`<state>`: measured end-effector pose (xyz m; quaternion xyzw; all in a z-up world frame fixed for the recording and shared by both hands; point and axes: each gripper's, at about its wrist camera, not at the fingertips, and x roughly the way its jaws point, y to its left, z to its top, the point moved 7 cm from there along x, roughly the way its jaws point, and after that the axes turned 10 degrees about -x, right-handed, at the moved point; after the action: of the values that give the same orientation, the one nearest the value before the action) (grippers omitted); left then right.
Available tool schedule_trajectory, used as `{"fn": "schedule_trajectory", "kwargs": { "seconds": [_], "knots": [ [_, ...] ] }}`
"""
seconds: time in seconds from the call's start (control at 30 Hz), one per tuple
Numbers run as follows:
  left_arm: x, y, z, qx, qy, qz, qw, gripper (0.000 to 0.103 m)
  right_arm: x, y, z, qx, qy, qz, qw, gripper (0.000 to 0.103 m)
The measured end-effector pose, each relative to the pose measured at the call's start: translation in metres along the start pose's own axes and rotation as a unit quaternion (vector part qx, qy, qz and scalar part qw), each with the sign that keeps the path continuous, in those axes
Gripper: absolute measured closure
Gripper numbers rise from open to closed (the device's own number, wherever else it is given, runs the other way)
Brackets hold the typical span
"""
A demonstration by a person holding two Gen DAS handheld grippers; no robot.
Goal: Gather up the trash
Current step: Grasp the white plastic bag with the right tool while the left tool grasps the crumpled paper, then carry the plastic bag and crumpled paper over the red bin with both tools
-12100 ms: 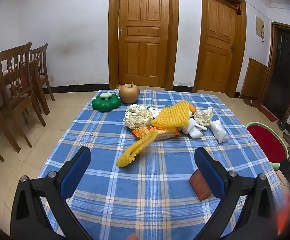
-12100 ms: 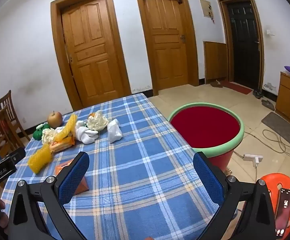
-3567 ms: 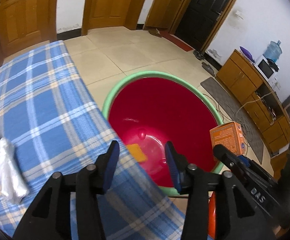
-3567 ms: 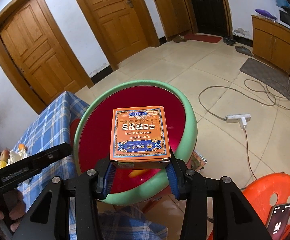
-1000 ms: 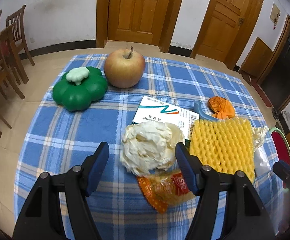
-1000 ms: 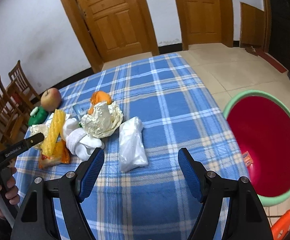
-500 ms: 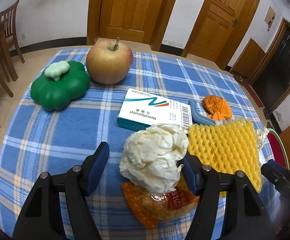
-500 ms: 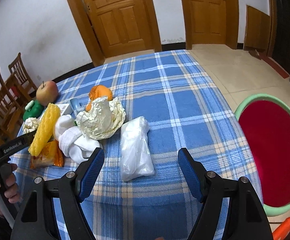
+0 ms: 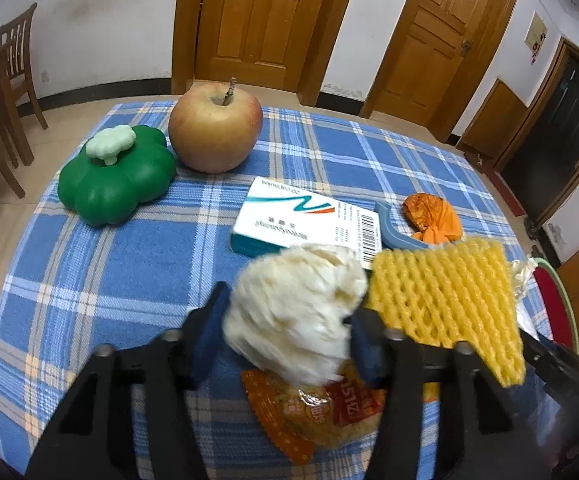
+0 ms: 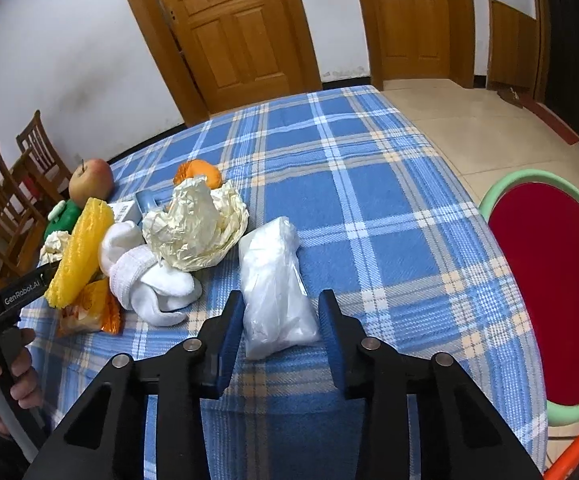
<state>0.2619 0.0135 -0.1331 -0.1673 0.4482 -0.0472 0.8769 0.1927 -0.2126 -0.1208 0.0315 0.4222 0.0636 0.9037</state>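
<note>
Both sets of jaws have just been closing vs half a sec ago, each with trash between them. L gripper [image 9: 289, 320], lower centre of the left wrist view, now pinches the crumpled paper wad [image 9: 295, 312]; pads look pressed into its sides, narrowed to roughly mid-range. R gripper [image 10: 281, 324], lower centre of the right wrist view, straddles the clear plastic bag [image 10: 275, 280]; pads sit right at its edges, and I can't tell if they truly bite yet. Red tub [image 10: 557, 272] waits at the right edge, off the table [image 10: 369, 168].

Risks as I see them: wad is soft, so a light squeeze may let it slip on lift. It also rests on the orange snack wrapper [image 9: 317, 408], touching the yellow foam net [image 9: 445, 308], which could drag along. Slick bag may squirt out of the R jaws.
</note>
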Motion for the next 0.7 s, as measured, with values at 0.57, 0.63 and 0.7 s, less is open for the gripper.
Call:
{"fn": "schedule_trajectory", "kwargs": {
  "seconds": [0.57,0.63,0.7],
  "knots": [
    [-0.069,-0.021,-0.004,0.003,-0.044,-0.027,0.9987,0.064,-0.053,0.001,-0.009,0.008,-0.048,0.015,0.999,0.069],
    [-0.076,-0.028,-0.007,0.010,-0.044,-0.026,0.9986,0.064,-0.061,0.001,-0.011,0.008,-0.055,0.014,0.998,0.069],
    [-0.082,-0.035,-0.011,0.015,-0.044,-0.031,0.9984,0.064,-0.070,-0.001,-0.012,0.011,-0.063,0.013,0.998,0.069]
  ]
}}
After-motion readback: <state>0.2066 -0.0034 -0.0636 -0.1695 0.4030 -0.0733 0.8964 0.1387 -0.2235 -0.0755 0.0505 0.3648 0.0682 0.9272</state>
